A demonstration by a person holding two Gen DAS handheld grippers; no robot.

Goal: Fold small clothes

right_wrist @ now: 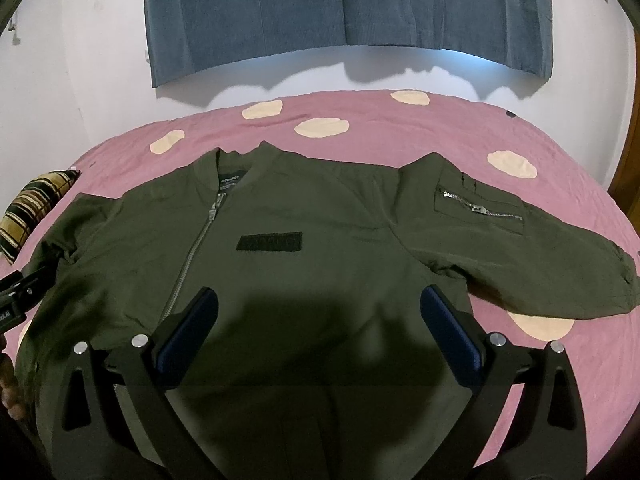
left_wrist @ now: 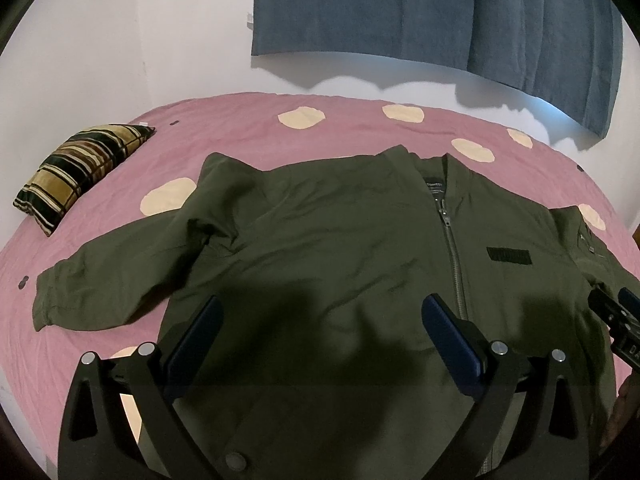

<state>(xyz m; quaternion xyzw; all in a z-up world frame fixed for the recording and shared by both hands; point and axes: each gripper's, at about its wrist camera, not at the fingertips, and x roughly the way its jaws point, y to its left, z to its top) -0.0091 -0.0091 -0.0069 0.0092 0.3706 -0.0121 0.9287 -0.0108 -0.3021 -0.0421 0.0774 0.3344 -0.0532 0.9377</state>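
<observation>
An olive-green jacket (left_wrist: 340, 248) lies front-up and spread flat on the bed (left_wrist: 248, 128), collar toward the wall, hem toward the person, so its long axis runs away from both grippers, with the sleeves reaching out sideways. The left gripper (left_wrist: 320, 320) hovers above the lower front of the body, jaws wide apart and holding nothing; the left sleeve (left_wrist: 108, 276) lies off to its left, cuff resting on the sheet. The right gripper (right_wrist: 320, 312) hovers likewise over the lower front, jaws spread and empty, with the right sleeve (right_wrist: 520, 256) extending to its right. Each sleeve is therefore nearer its own-side gripper, and a first fold of the sleeves inward would likely fall to each side in turn. The fabric looks smooth, thin and slightly glossy, lightly creased; it should slide readily. A metal zip (right_wrist: 196, 248) is closed down the centre, a dark rectangular patch (right_wrist: 269, 241) sits on the chest, and a zipped pocket (right_wrist: 478, 208) marks the right sleeve. The pink sheet bears cream spots. A striped pillow (left_wrist: 80, 172) lies well apart, and a blue curtain (right_wrist: 348, 8) hangs behind.
</observation>
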